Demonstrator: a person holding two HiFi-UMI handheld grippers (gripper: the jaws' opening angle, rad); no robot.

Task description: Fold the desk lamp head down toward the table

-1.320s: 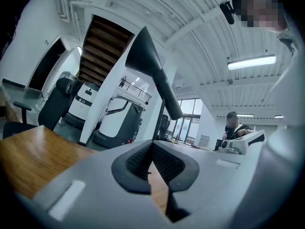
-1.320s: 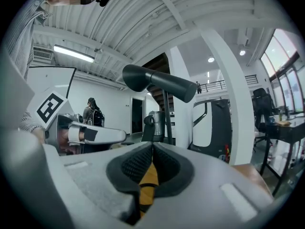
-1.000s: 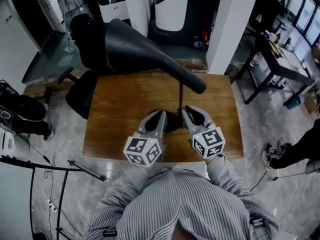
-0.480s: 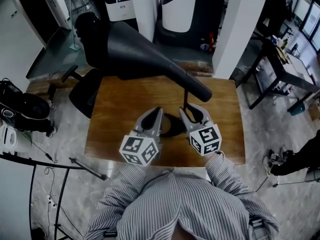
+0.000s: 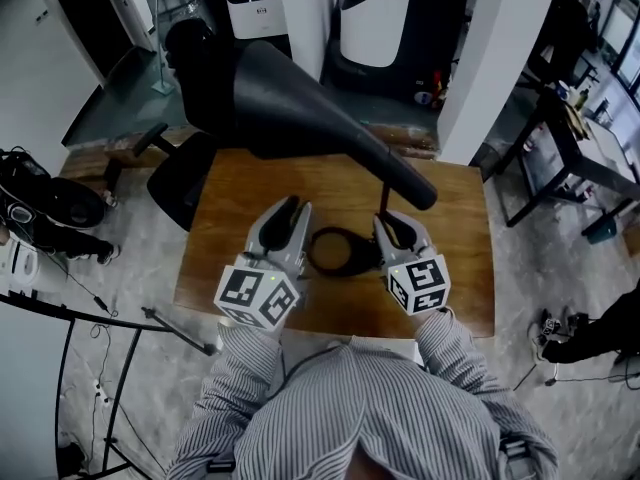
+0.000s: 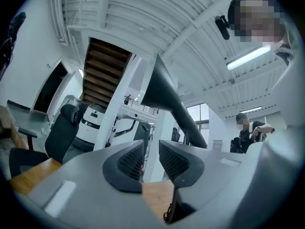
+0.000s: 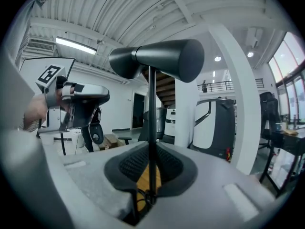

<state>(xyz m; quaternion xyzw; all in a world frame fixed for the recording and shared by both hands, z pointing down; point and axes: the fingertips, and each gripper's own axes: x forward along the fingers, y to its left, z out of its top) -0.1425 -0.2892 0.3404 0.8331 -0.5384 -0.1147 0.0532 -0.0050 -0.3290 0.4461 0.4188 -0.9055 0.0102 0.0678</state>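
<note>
The desk lamp has a big black cone-shaped head [image 5: 290, 108] reaching from upper left to a narrow end above the table, a thin stem [image 5: 383, 200] and a ring base [image 5: 340, 251]. My right gripper [image 5: 392, 223] is shut on the stem, which runs up between its pads [image 7: 151, 168] to the head [image 7: 157, 58]. My left gripper [image 5: 288, 208] hovers left of the ring base. Its jaws are opening, with nothing between them [image 6: 150, 161]. In the left gripper view the lamp head [image 6: 167, 94] rises above and ahead.
The lamp stands on a wooden table [image 5: 230, 268]. A black office chair [image 5: 185, 178] sits at the table's far left corner. A white pillar [image 5: 490, 58] and a dark desk [image 5: 560, 138] are at right. A black bag [image 5: 50, 208] and stand legs [image 5: 150, 318] lie on the floor at left.
My left gripper has lifted and swung left off the ring base, and its jaws have parted. The right gripper stays on the stem.
</note>
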